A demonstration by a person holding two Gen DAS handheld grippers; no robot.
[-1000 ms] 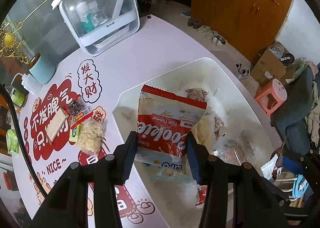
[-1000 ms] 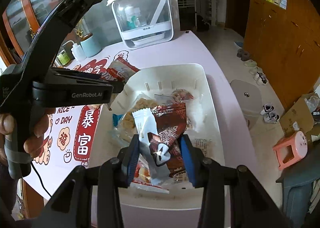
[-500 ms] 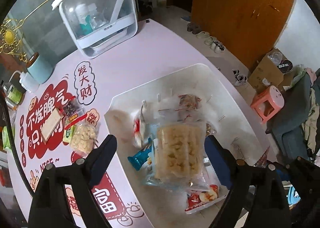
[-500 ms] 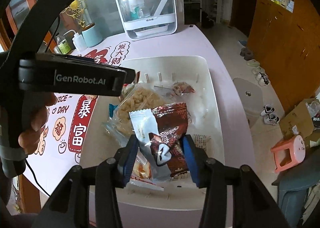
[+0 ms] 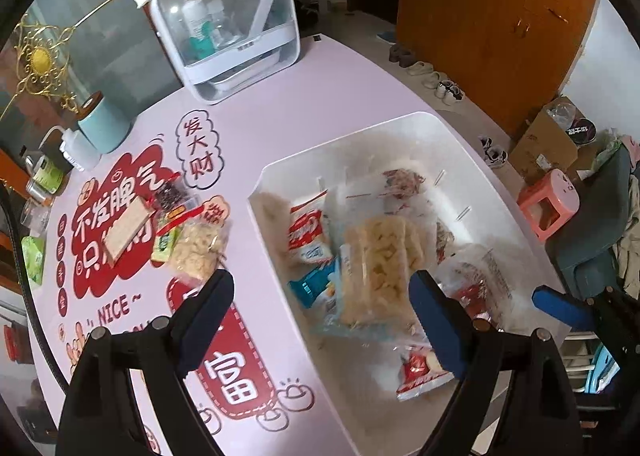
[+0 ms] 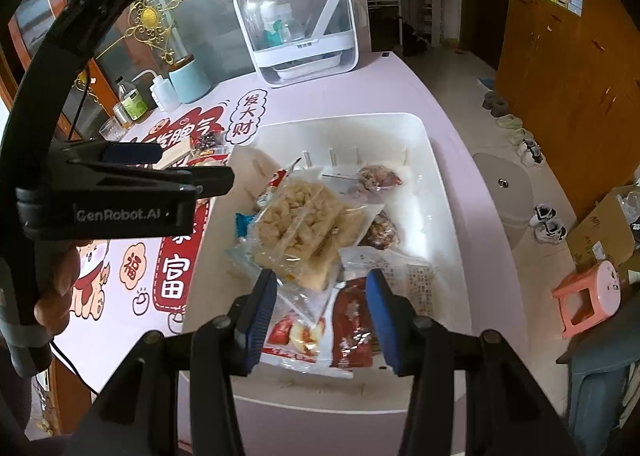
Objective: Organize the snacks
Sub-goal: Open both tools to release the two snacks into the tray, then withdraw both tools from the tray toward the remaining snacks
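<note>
A white bin [image 5: 344, 144] on the pink table holds several snack packets. My left gripper [image 5: 320, 290] hangs open and wide over its left rim with nothing between the fingers. A red cookie packet [image 5: 306, 232] lies inside against the left wall, next to a clear packet of puffed rice bars [image 5: 376, 260]. In the right wrist view my right gripper [image 6: 322, 298] hovers over the bin's near end [image 6: 340, 120], jaws a little apart. A dark red packet [image 6: 352, 330] lies between and below them on the pile; the pads do not press it.
Loose snacks lie on the table left of the bin: a wafer [image 5: 126, 228], a green packet [image 5: 166, 246], a puffed snack bag [image 5: 198, 250]. A white storage box [image 5: 232, 40] and a teal cup [image 5: 106, 128] stand at the back. A hand [image 6: 56, 284] holds the left gripper.
My left gripper let go of the red cookie packet, which dropped into the bin, and its jaws spread wide. The right jaws eased apart and the dark red packet sank onto the pile.
</note>
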